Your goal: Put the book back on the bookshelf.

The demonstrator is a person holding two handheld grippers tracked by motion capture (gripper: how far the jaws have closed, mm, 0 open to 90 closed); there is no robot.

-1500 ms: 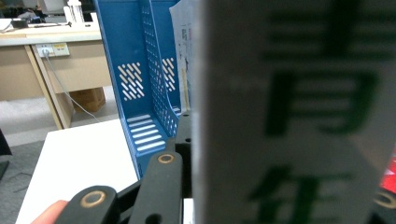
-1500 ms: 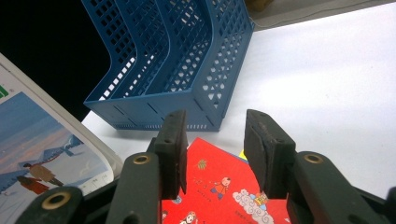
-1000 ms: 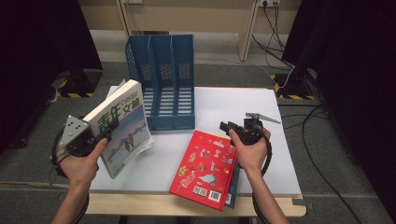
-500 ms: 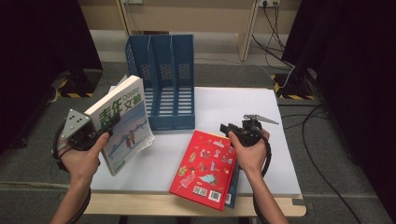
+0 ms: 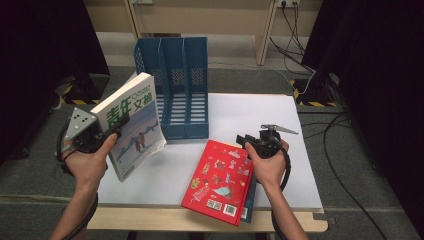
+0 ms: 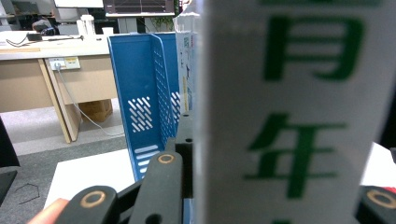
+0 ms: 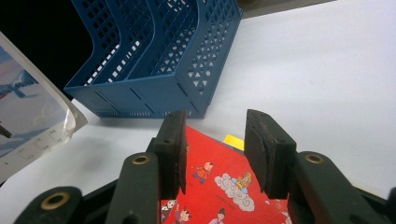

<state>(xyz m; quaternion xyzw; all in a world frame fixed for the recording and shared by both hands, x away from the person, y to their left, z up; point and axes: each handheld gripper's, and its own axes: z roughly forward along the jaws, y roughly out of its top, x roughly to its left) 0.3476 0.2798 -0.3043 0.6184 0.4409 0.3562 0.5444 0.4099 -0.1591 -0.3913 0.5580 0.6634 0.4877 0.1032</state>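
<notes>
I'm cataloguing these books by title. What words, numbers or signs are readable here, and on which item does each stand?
"青年文摘", big green characters: cover of the white paperback magazine clamped in the left tool.
"青年", the same title up close: that cover in the left gripper view.
Small line above the title: too blurred to read.
Red hardcover picture book: cartoon figures and two code squares, no legible words.
Blue plastic file rack: no text.

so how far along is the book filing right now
Done: nothing is filed; the slots of the blue plastic file rack look empty. In hand: the left tool grips the white paperback book with green lettering, raised off the white table. Left: slotting it in, then the red hardcover picture book under the open right tool.
</notes>
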